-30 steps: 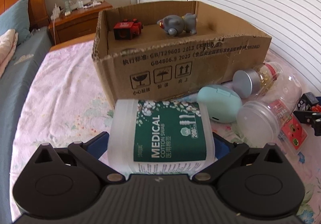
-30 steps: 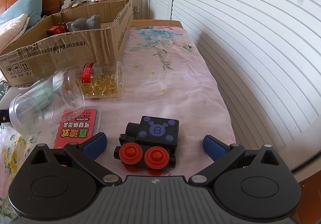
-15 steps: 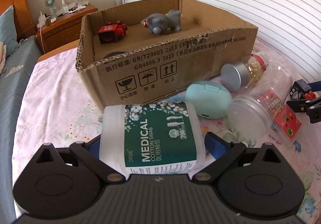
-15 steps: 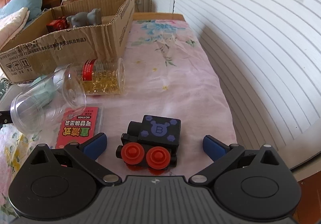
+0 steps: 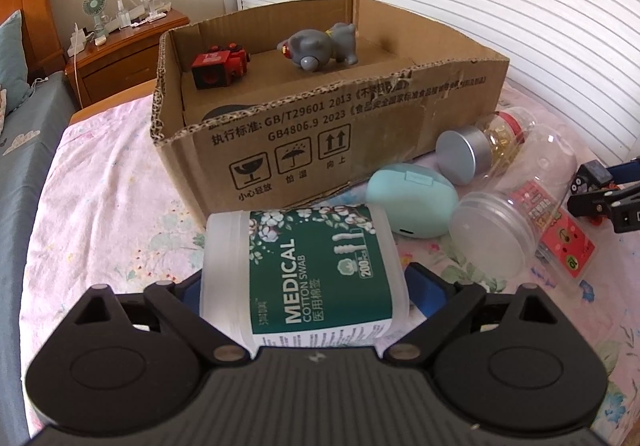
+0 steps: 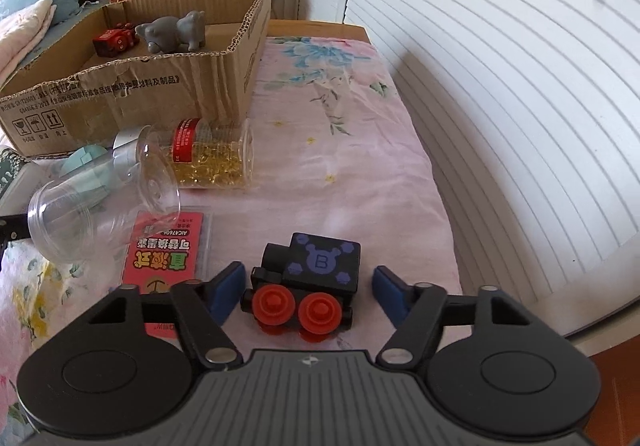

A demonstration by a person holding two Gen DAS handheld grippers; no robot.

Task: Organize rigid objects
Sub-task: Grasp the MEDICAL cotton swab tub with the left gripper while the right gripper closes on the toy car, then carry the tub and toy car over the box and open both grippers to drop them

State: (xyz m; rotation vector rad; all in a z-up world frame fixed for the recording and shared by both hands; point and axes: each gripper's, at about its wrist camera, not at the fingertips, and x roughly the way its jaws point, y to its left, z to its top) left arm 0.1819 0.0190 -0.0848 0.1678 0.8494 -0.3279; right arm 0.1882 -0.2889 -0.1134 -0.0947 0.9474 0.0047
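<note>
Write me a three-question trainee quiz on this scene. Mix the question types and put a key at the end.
1. True or false: the right tongs are clamped shut on the black toy train.
2. What do the left tongs hold?
A. mint case
B. cotton swab tub
C. clear jar
3. Fill in: the grey animal toy and the red toy both lie inside the ____.

Key
1. False: the jaws stand open, with a gap on each side of the train.
2. B
3. cardboard box
</note>
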